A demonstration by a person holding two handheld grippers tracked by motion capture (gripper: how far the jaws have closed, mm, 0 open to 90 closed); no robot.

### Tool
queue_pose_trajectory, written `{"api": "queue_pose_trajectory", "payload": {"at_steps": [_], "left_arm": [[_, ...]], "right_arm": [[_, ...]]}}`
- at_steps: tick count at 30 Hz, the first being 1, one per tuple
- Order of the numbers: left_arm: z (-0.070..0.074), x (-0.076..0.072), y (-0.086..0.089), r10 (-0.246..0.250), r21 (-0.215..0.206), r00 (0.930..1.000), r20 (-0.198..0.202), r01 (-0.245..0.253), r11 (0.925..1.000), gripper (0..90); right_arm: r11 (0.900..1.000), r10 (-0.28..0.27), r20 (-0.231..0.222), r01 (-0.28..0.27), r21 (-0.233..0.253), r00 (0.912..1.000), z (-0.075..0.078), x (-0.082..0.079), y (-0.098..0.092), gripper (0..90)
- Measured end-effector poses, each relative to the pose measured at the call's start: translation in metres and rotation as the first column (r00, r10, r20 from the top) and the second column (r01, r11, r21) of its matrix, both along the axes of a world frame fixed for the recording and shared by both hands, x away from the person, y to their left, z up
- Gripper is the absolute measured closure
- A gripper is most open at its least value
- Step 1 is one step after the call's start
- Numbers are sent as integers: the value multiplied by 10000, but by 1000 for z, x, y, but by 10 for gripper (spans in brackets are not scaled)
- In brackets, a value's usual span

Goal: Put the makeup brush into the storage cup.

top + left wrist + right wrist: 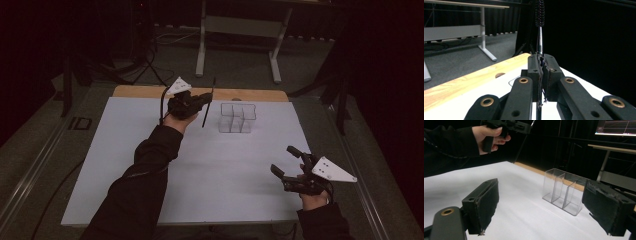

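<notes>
A thin brush (539,37) with a metal shaft and black spiral bristles stands upright, and my left gripper (541,61) is shut on its shaft. In the high view the left gripper (206,99) hovers over the far middle of the white table with the brush (205,114) slanting down from it, just left of a clear compartmented box (237,118). My right gripper (283,159) stands open near the table's front right, nothing between its jaws. In the right gripper view its pads (484,203) frame the clear box (564,192), which looks empty, and the left gripper (509,126) hangs at the top.
A white sheet (150,165) covers the table, with a bare wooden strip (145,91) along the far edge. Beyond it stands a desk frame with grey legs (201,50) on the carpet. Dark curtains surround the area.
</notes>
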State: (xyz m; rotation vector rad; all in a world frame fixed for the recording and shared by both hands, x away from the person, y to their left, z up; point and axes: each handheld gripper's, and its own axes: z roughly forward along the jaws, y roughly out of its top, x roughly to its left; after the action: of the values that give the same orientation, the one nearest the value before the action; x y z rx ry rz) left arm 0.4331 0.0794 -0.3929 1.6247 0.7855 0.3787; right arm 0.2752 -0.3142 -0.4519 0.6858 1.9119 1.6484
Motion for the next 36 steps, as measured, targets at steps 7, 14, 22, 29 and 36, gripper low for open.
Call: {"api": "queue_pose_trajectory", "payload": {"at_steps": [7, 14, 22, 29, 36], "left_arm": [[3, 7, -8, -130, 40, 9996, 236, 129, 9999, 861], [10, 16, -11, -267, -343, 9983, 517, 285, 9990, 861], [17, 25, -19, -382, -579, 9965, 745, 426, 9974, 861], [21, 31, -26, -373, -812, 9945, 976, 453, 9957, 861], [18, 37, -34, -330, -864, 9919, 1228, 438, 9953, 862]], "right_arm": [[10000, 2, -28, -1, 27, 10000, 0, 0, 0, 138], [10000, 33, -33, -33, 17, 10000, 0, 0, 0, 138], [10000, 15, -58, -15, 39, 10000, 0, 0, -1, 138], [10000, 28, -73, -28, 52, 10000, 0, -1, -1, 139], [10000, 51, -91, -51, 56, 9999, 0, 0, -1, 139]]}}
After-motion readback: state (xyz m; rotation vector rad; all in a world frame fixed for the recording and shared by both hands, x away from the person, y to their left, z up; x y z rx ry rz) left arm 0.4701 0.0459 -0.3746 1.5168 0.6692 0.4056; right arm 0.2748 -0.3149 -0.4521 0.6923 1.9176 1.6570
